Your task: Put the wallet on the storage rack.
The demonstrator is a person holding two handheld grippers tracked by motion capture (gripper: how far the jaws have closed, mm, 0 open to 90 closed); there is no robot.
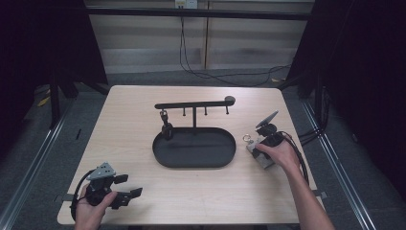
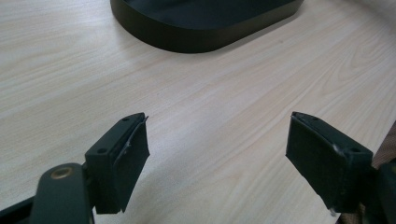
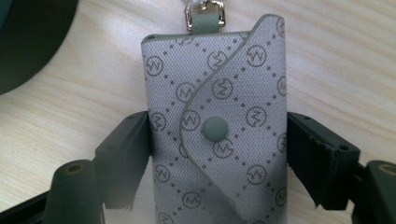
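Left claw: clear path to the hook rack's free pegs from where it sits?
Probably yes. The left claw rests open at the table's near-left corner, bare wood ahead. The oval tray lies between it and the rack bar, so it would go over the low rim.

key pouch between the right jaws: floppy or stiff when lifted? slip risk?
The key pouch is woven fabric with a snapped flap, so probably soft, giving under squeeze. Textured weave likely grips the right gripper's pads. Its metal ring may dangle.
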